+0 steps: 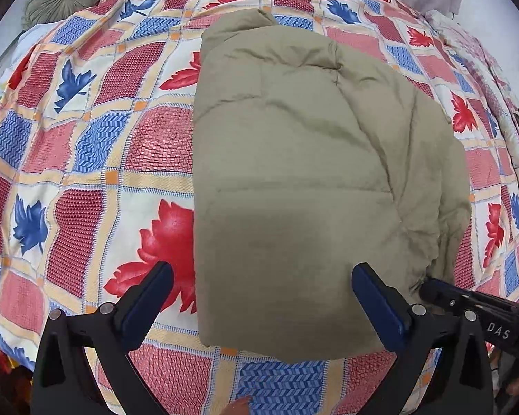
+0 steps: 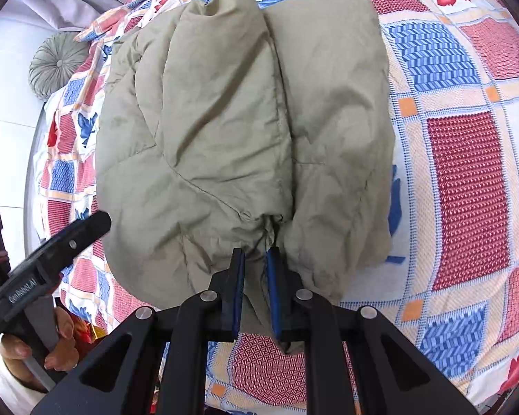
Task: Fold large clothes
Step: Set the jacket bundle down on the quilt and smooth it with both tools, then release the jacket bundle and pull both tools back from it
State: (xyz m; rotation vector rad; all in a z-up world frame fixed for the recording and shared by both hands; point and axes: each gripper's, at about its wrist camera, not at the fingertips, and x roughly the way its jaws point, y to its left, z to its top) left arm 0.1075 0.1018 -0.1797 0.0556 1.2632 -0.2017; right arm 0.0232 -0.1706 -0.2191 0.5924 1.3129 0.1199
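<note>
Spread across the bed [image 1: 86,173], a patterned quilt carries the folded olive jacket [image 1: 294,173]; my left tongs [image 1: 263,287] gape empty over its near edge, my right tongs [image 2: 255,259] pinch its hem.

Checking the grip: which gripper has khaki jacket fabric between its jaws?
The right gripper, jaws pinching the puffy khaki jacket; the left gripper gapes empty.
</note>
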